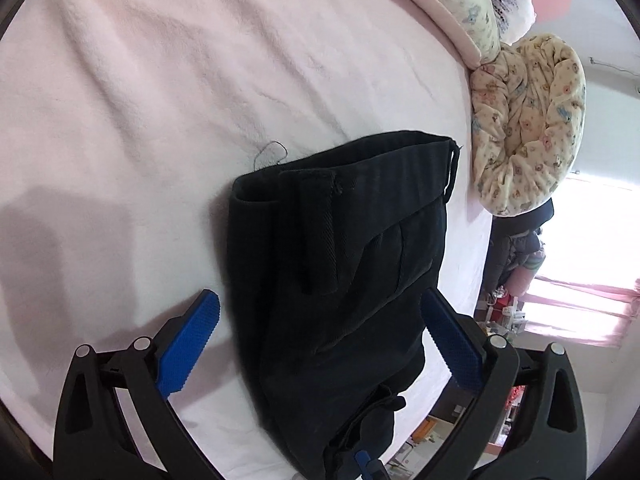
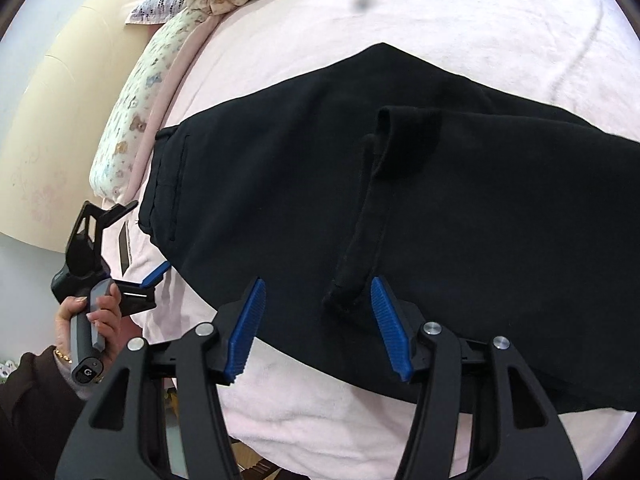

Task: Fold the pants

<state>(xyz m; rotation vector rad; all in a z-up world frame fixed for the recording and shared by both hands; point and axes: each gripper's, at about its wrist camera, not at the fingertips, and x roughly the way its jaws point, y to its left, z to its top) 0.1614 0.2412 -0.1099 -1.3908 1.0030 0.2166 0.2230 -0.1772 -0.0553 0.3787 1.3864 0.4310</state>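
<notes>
Pants [image 1: 332, 264], black, lie folded over on the pink bed [image 1: 160, 100], near its edge, with a leg hem doubled back on top of the rest. In the left wrist view the left gripper [image 1: 320, 320] has its blue fingers [image 1: 192, 344] spread wide on either side of the cloth, gripping nothing. In the right wrist view the right gripper [image 2: 318, 320] is likewise wide open, its fingers [image 2: 250, 324] straddling the hem strip without closing on it. A patterned quilt [image 1: 528, 124] is bunched up at the head of the bed beside the waistband end.
</notes>
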